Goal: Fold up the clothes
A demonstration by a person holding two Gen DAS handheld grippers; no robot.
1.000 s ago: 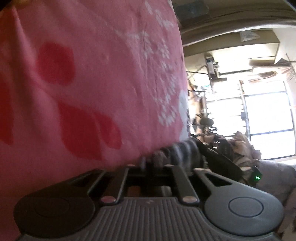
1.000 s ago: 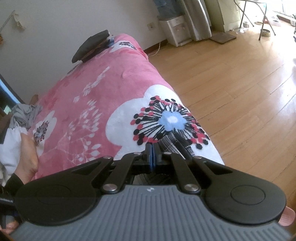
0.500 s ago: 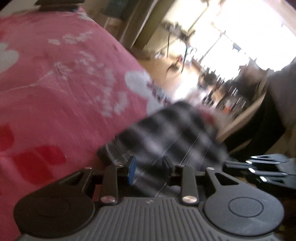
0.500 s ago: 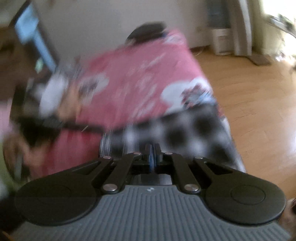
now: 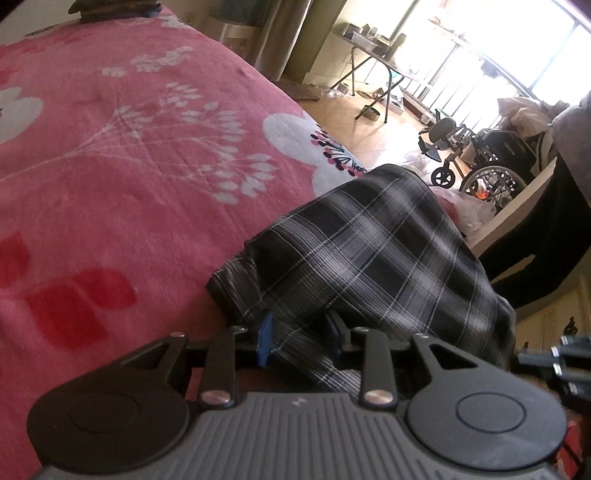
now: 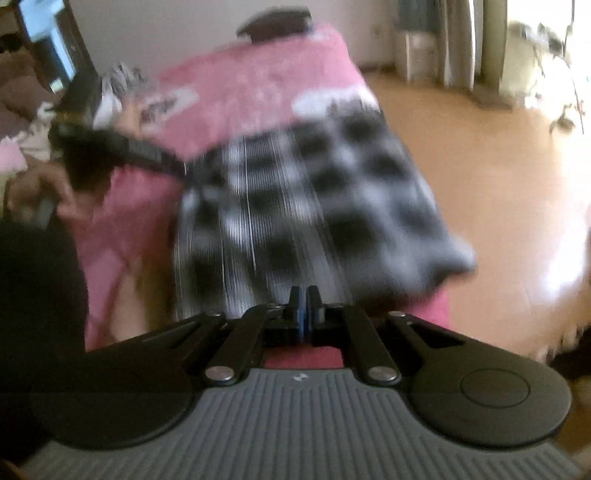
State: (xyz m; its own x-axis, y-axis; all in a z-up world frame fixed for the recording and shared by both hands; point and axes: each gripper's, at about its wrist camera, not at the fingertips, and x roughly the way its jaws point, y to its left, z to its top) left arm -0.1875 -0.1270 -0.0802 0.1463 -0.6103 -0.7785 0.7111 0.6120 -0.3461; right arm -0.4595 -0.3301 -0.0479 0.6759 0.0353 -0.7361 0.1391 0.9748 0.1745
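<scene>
A black, grey and white plaid garment (image 5: 369,236) lies bunched on the pink flowered blanket (image 5: 129,166) of a bed. My left gripper (image 5: 300,334) sits at its near corner. Its jaws are opening, a fold of the plaid cloth still runs between them, and the blue pads (image 5: 265,341) stand apart from it. In the blurred right wrist view the plaid garment (image 6: 314,192) spreads away from my right gripper (image 6: 303,304), which is shut on its near edge. The garment hangs partly over the bed's side there.
Wooden floor (image 6: 480,155) runs along the right of the bed. A wheelchair (image 5: 491,166) and a folding table (image 5: 369,48) stand by bright windows. A dark item (image 5: 110,5) lies at the bed's far end. A hand (image 6: 37,192) and loose clothes (image 6: 118,85) are at left.
The left view has rolled upright, and its jaws, shut on the cloth before, have parted. The right gripper has stayed shut and drawn the plaid garment from the bed's corner across the blanket.
</scene>
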